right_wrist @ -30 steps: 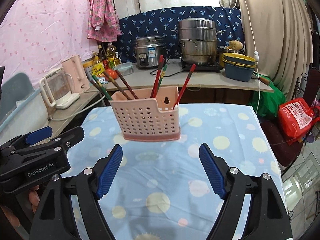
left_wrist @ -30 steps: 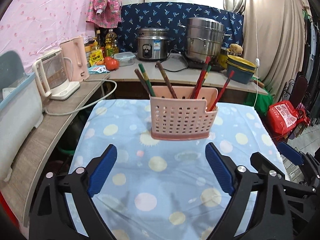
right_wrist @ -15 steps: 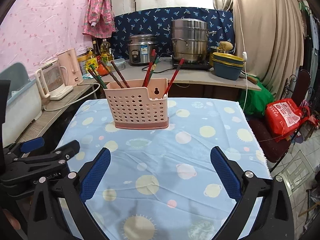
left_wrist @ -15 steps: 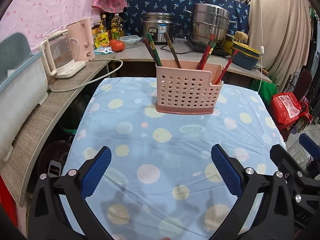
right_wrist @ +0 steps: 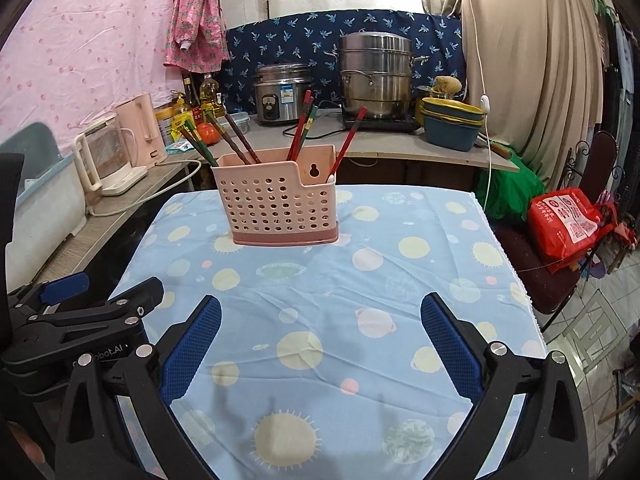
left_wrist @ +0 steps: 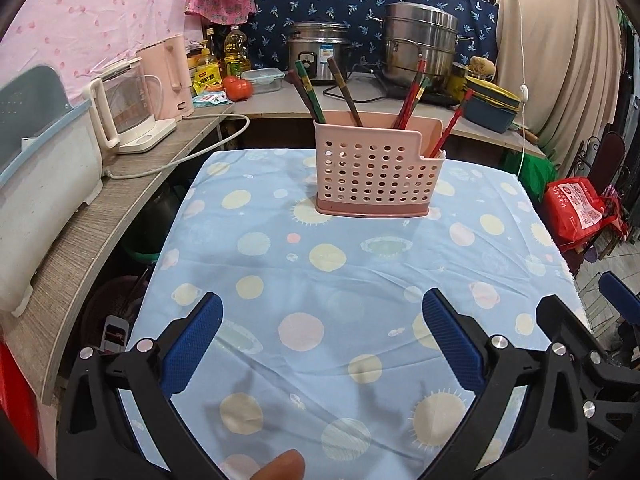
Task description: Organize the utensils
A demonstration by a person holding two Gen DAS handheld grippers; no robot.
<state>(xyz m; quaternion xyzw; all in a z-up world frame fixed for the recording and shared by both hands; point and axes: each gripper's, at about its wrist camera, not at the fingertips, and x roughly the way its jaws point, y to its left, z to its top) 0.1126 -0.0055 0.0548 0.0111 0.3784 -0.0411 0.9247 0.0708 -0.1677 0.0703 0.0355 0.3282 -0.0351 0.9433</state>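
We hold both grippers above the near end of the table, over the blue planet-print tablecloth (left_wrist: 320, 280). Our left gripper (left_wrist: 322, 340) has its blue pads spread wide with nothing between them, and our right gripper (right_wrist: 321, 336) is spread just as wide and equally empty. The pink perforated utensil holder (left_wrist: 376, 172) stands upright on the cloth toward the far edge, well apart from both grippers. Red, green and brown chopsticks (right_wrist: 304, 128) lean inside it, their tips poking above the rim. Behind the table, a rice cooker (right_wrist: 282, 94) and a steel steamer pot (right_wrist: 376, 76) sit on the counter.
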